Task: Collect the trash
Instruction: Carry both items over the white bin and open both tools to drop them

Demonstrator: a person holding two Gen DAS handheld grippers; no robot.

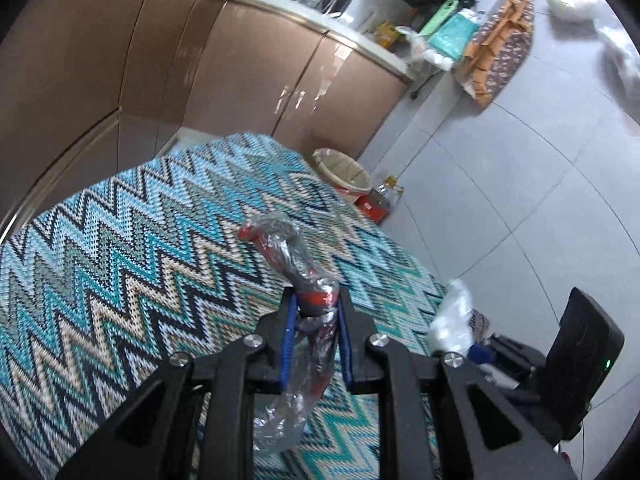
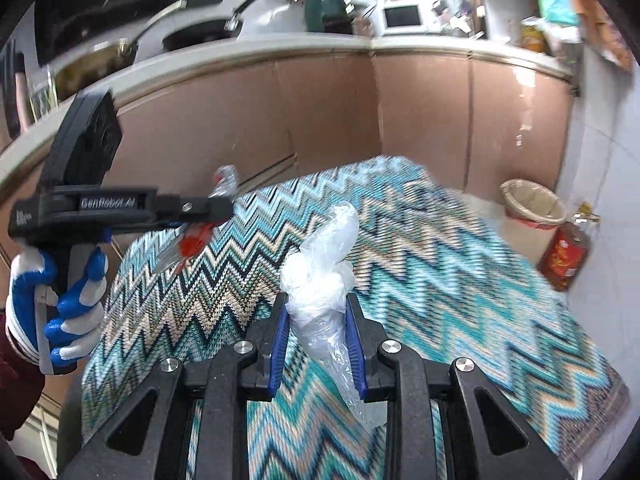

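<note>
**Both grippers holding scraps above the zigzag mat**

The left gripper [image 1: 316, 304] is pinched on a crumpled red and clear wrapper [image 1: 298, 276], held above the mat [image 1: 120, 240]. The right gripper [image 2: 318, 308] is clamped on a bunched white plastic bag [image 2: 324, 256], also above the mat. Past the mat's far corner, a lined bin [image 2: 534, 204] stands on the floor by the cabinets [image 2: 328, 108], with a red bottle [image 2: 564, 256] just beside it

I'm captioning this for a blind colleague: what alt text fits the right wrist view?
The right gripper pinches a crumpled white plastic bag above a zigzag mat. To its left, the gloved left hand holds the left gripper, clamped on a red-and-clear wrapper; a lined bin stands beyond the mat.
</note>
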